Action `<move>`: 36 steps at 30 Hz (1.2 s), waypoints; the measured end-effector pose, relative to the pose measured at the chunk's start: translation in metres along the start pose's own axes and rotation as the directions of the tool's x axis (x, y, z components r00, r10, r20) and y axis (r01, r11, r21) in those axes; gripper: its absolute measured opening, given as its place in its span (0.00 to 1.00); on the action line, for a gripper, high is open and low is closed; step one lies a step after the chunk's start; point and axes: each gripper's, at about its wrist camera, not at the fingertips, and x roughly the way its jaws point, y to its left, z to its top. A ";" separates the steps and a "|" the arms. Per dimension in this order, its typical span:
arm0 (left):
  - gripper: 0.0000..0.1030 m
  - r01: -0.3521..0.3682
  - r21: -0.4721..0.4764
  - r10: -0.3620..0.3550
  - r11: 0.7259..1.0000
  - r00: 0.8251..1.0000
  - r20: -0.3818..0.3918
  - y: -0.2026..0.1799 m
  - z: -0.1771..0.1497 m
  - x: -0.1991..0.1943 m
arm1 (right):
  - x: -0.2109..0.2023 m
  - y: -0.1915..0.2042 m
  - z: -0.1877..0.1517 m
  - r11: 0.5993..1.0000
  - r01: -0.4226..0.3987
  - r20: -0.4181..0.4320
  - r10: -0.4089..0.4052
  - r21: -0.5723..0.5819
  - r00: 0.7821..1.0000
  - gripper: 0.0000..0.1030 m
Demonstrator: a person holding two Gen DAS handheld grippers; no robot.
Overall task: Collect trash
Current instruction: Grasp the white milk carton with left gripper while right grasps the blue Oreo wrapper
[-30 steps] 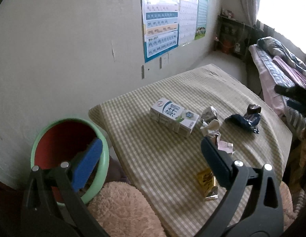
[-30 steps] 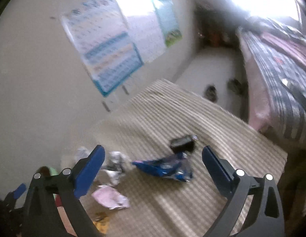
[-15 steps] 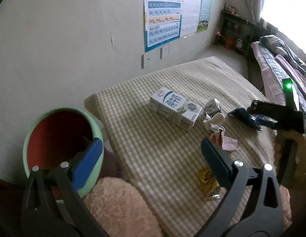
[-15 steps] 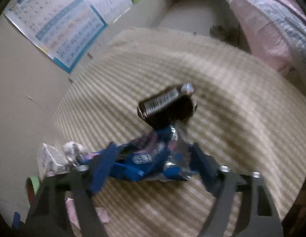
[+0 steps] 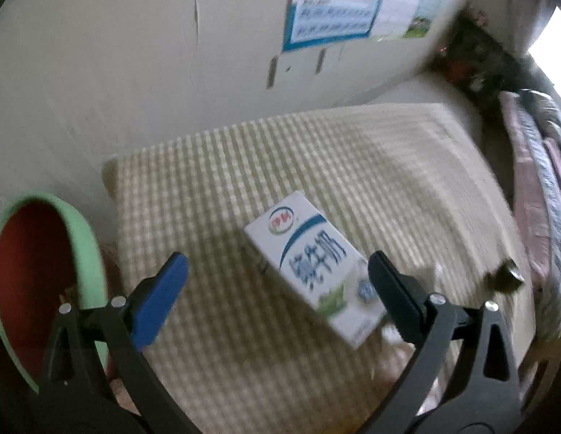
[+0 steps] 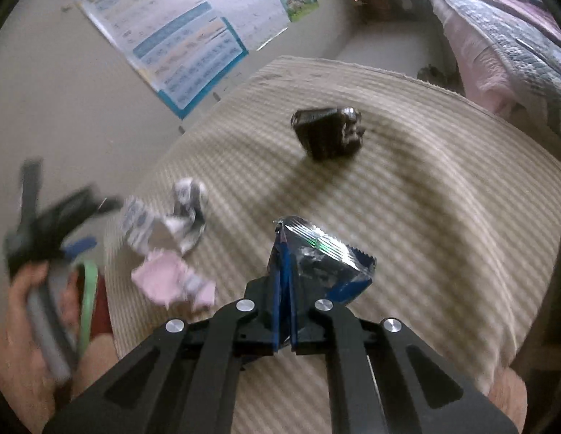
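Note:
My left gripper [image 5: 277, 282] is open over the checked tablecloth [image 5: 215, 343], with a white and blue milk carton [image 5: 316, 264] lying between its fingers, close to the right one. My right gripper [image 6: 285, 271] is shut on a blue and silver foil wrapper [image 6: 324, 264] and holds it just above the cloth. A black crumpled wrapper [image 6: 329, 135] lies further back. A white crumpled wrapper [image 6: 182, 209] and a pink paper scrap [image 6: 172, 282] lie to the left. The green-rimmed red bin [image 5: 38, 275] stands at the table's left end.
A wall with posters [image 6: 179, 43] runs behind the table. A bed with striped covers [image 6: 505, 36] is at the far right. My left hand and its gripper [image 6: 45, 238] show blurred at the left of the right wrist view.
My right gripper has closed on the blue foil wrapper and lifted it. My left gripper has moved forward to straddle the milk carton.

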 end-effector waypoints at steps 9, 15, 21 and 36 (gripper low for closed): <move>0.84 -0.002 0.106 0.011 0.994 0.996 -0.085 -0.036 -0.007 0.029 | 0.012 0.011 -0.006 0.997 0.005 -0.018 -0.006 -0.071 1.000 0.04; 0.55 0.094 0.150 -0.077 0.984 0.990 -0.115 -0.037 -0.017 0.016 | 0.014 0.004 -0.008 0.998 -0.027 -0.031 0.025 -0.053 0.999 0.05; 0.56 0.044 0.288 -0.023 0.957 0.997 -0.074 -0.045 -0.030 0.004 | 0.016 0.002 -0.008 0.998 -0.039 -0.038 0.037 -0.051 0.999 0.07; 0.75 -0.045 0.263 0.055 0.964 0.998 -0.030 -0.037 -0.059 0.006 | -0.001 0.007 -0.011 0.999 -0.048 -0.042 0.047 -0.020 0.998 0.52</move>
